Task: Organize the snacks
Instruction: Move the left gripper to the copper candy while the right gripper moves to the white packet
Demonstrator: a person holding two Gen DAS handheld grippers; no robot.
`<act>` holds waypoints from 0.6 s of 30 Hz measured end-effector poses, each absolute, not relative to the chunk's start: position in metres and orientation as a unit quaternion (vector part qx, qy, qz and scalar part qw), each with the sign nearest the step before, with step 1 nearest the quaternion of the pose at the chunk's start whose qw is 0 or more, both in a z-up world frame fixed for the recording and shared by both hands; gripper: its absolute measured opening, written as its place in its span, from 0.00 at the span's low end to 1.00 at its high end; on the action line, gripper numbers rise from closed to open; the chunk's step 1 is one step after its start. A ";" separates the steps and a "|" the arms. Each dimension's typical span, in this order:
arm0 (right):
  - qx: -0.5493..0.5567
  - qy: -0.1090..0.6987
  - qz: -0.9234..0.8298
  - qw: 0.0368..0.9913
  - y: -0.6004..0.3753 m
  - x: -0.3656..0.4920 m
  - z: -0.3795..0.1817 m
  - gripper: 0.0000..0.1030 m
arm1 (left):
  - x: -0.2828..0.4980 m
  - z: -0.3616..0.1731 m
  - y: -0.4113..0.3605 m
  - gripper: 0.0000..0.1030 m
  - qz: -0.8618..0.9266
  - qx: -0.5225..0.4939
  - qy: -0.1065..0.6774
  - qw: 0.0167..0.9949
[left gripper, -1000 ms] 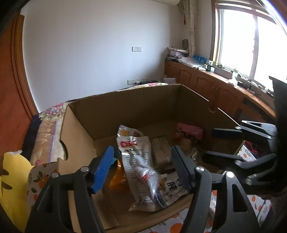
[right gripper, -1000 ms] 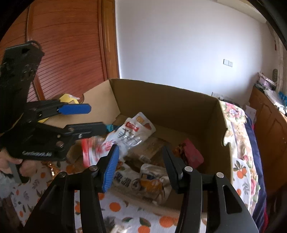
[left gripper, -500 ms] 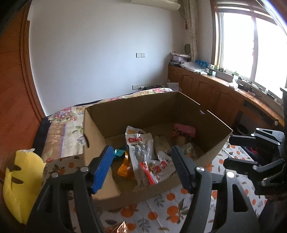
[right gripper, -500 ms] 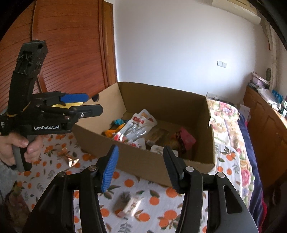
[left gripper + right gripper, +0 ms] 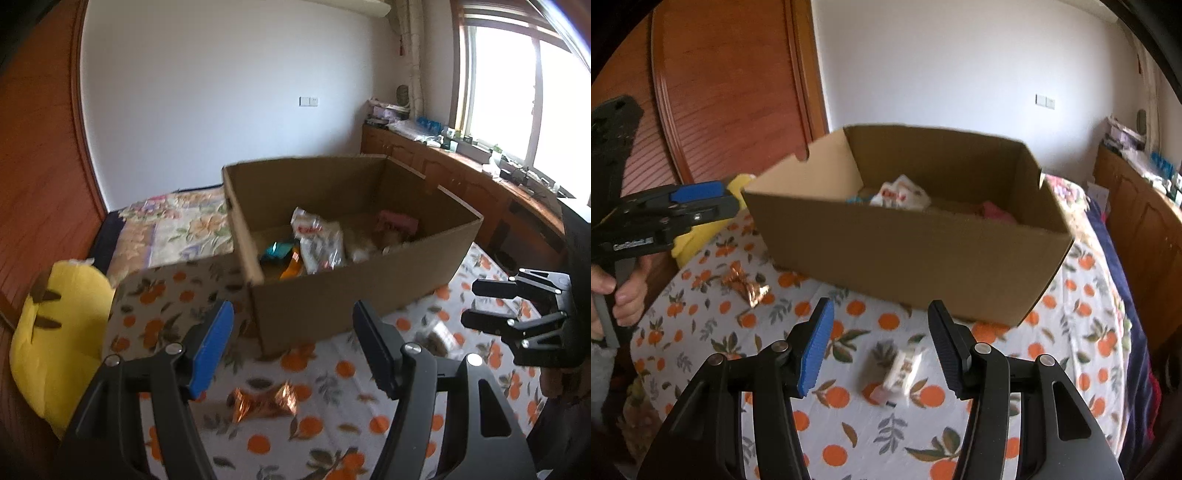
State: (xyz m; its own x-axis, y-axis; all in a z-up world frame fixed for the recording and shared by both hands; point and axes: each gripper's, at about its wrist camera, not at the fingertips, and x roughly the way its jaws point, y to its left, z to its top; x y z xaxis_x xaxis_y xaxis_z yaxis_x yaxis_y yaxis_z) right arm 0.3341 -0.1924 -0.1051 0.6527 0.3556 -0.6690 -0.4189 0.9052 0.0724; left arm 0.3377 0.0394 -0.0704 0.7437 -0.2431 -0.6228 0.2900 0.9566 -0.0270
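Note:
A brown cardboard box [image 5: 354, 299] [image 5: 916, 258] stands on the orange-print tablecloth and holds several snack packs, among them a white-and-red bag [image 5: 319, 242] [image 5: 899, 195]. My left gripper [image 5: 291, 347] is open and empty, above a copper foil-wrapped snack [image 5: 264, 400] [image 5: 744, 282] lying on the cloth in front of the box. My right gripper [image 5: 879, 349] is open and empty, above a small white-and-pink snack pack [image 5: 899, 373] that lies on the cloth near the box front. The right gripper also shows in the left wrist view [image 5: 491, 306].
A yellow plush cushion [image 5: 55, 336] lies left of the table. A floral bedspread [image 5: 173, 229] is behind the box. Wooden cabinets [image 5: 480, 192] run along the window wall on the right. A wooden door [image 5: 731, 96] stands behind on the left.
Both grippers have pulled back and up from over the box to the cloth in front of it. The foil snack and the small white pack have come into view under them.

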 end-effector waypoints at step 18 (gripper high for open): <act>-0.045 0.429 0.187 0.882 -0.191 0.349 -0.175 0.51 | 0.320 -0.144 0.063 0.66 -0.114 0.000 0.386 0.916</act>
